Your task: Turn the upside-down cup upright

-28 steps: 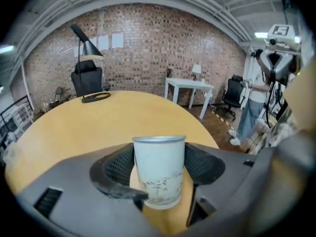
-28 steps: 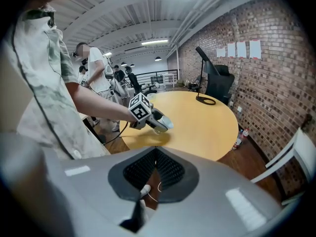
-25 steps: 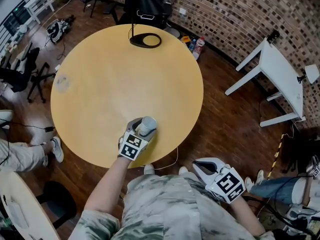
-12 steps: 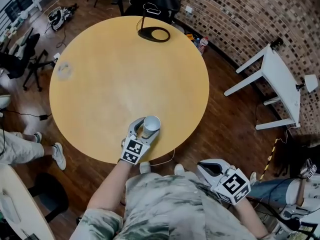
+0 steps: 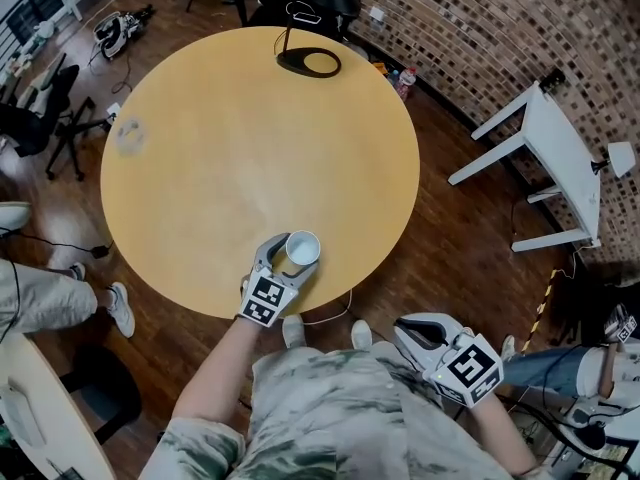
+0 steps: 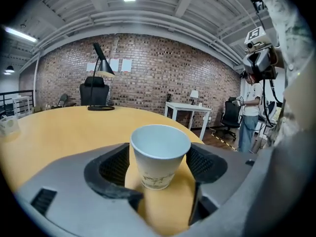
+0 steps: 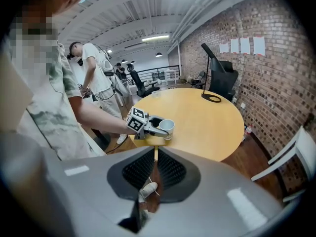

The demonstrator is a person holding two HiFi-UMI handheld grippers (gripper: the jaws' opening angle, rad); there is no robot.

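Looking for writing, we find only a faint greenish print (image 6: pixel 154 181) low on the cup (image 6: pixel 160 152), too blurred to read. The cup is white paper and tapered. It stands upright, open mouth up, on the yellow desk (image 5: pixel 250 118), squarely between the fingers (image 6: pixel 114 169) of the left gripper (image 5: pixel 285 261). Those fingers have just been opening and now stand released, flanking the cup without pressing it. The right gripper (image 5: pixel 418 334) hangs beyond the desk's edge, well apart from the cup. Its fingers (image 7: pixel 140 169) have just been parting to a thin slit, with nothing between them.
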